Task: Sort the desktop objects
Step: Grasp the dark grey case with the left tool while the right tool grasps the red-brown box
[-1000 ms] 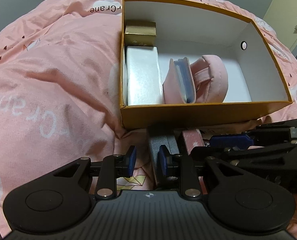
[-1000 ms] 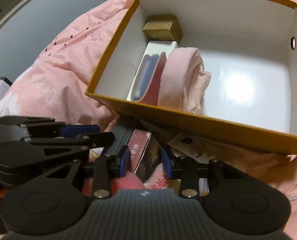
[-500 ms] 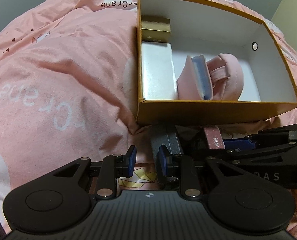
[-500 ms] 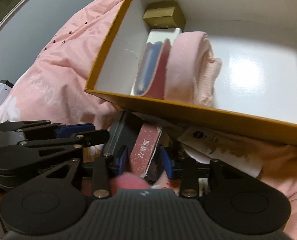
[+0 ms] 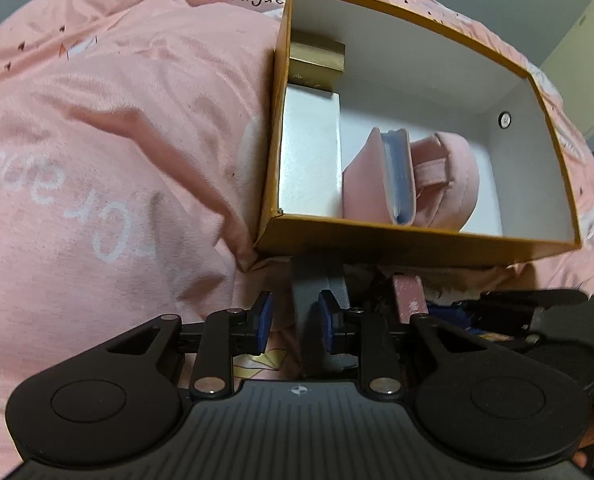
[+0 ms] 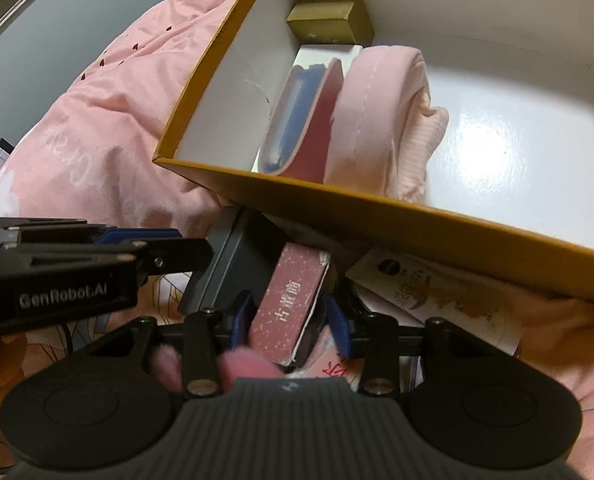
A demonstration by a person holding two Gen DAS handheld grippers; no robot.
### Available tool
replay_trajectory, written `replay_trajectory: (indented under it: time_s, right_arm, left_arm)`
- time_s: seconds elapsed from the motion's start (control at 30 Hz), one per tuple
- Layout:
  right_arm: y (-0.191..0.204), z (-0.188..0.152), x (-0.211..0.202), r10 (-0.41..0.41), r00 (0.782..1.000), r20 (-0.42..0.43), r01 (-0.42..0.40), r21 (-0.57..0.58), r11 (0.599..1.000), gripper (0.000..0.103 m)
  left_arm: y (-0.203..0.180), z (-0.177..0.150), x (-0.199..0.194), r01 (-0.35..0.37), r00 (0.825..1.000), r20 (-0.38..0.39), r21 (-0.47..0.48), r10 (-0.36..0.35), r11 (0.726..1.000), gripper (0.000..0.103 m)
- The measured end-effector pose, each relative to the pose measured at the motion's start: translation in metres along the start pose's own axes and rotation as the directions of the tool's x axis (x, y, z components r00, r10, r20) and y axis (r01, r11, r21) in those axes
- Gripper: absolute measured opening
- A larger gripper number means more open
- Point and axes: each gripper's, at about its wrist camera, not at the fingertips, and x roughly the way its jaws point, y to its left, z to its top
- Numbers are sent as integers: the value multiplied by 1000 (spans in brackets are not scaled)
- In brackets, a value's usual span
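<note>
the pink box (image 6: 285,304) lies just in front of the near wall of the yellow box (image 6: 417,220), on the pink quilt (image 5: 97,160), with a grey box (image 6: 233,264) touching its left side and a printed card (image 6: 437,292) to its right. it looks like a light, stiff cardboard carton with smooth printed faces, so it may slide under the pads if pinched lightly; the two long side faces, near the middle, look like the best place to take hold.

the right gripper (image 6: 291,322) has its fingers either side of the pink box and its jaws are opening, at a middling width; the pads sit close to the sides, with no clear squeeze visible. the left gripper (image 5: 295,322) is on the left of the pink box, jaws also opening, fairly narrow, with the grey box's end between the fingers and one pad against it; i cannot tell if it is truly clamped.

inside the yellow box, a gold box (image 5: 317,60) sits in the far left corner, a white box (image 5: 311,160) in front of it, then a pink pouch (image 5: 381,176) and a pink cap (image 5: 445,176) to the right.

compared with a second ago, the yellow box fills more of both views, and the pink box stands more squarely between the right fingers, which have spread wider.
</note>
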Motion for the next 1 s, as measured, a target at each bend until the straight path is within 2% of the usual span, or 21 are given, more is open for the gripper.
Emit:
replay_trajectory:
  time_s: [0.03,0.1,0.13,0.37,0.47,0.6,0.8,1.0]
  right_arm:
    - [0,0,0,1,1000,0,-1,-1,1000,44]
    - [-1,0,0,5,1000,2,-5,-2,1000,44]
    - [-1,-1,0,6,1000,2,-6,-1,1000,44]
    - [-2,-2,-2,10,1000,5,-10,-3,1000,44]
    - [-2,-1,-2,12,1000,5,-12,5,1000,44]
    - [-6,-2,-4,22,1000,6,-22,23,999,44]
    - [-13,-3,-10,46,999,15,-48,81,996,36]
    - [-14,-1,-29,54,996,66,-59,86,995,26]
  left_arm:
    - [1,1,0,13,1000,-5,-14,-13,1000,35]
    - [4,3,3,50,999,-20,-54,-51,997,47]
    - [4,3,4,61,998,-25,-63,-63,996,48]
    - [4,4,22,87,993,-77,-100,-94,991,48]
    - [3,5,27,70,994,-82,-98,-78,993,48]
    - [2,2,30,48,994,-91,-82,-56,995,41]
    - [-1,-1,22,48,997,-60,-63,-52,997,38]
    - [-8,-1,1,22,1000,-12,-23,-22,1000,37]
